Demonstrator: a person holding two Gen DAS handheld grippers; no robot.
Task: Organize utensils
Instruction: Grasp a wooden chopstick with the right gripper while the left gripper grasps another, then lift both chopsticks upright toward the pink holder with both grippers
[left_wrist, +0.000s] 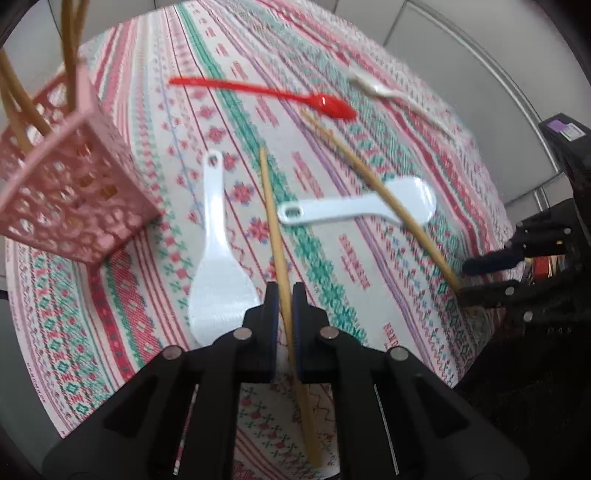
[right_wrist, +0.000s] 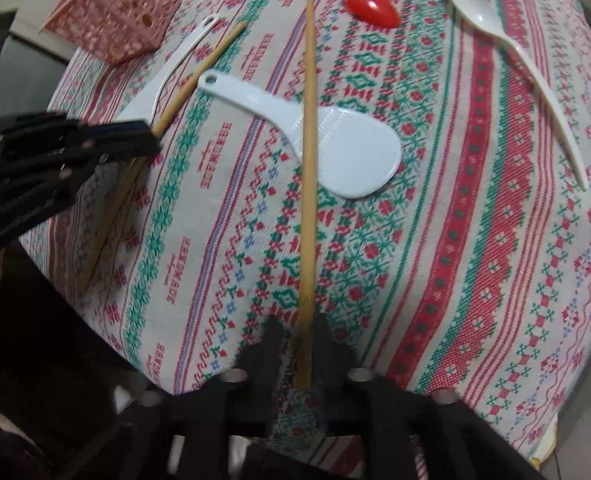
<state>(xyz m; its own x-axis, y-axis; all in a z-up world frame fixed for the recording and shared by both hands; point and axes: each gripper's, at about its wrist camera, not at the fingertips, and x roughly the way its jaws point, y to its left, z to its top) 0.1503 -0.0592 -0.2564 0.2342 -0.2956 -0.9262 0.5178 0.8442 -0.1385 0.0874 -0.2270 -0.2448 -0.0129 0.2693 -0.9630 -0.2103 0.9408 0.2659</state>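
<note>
While my left gripper (left_wrist: 284, 299) and right gripper (right_wrist: 303, 332) each pinch a thin, light, stiff chopstick (left_wrist: 275, 221) near its end — above the tablecloth (left_wrist: 332, 155) — I'd grip firmly, since such smooth sticks likely pivot.

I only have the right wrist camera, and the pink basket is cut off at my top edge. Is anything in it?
Observer: Yes. The left wrist view shows several standing chopsticks in the pink basket.
Operator: Do the left tongs really have their stick? I see them only from the side.
Observer: They do. The left tongs are closed with the left chopstick running straight between the fingers.
Operator: My own stick runs off the top of my picture. Where does it end?
Observer: The right chopstick ends with its far tip just beside the bowl of the red spoon.
</note>
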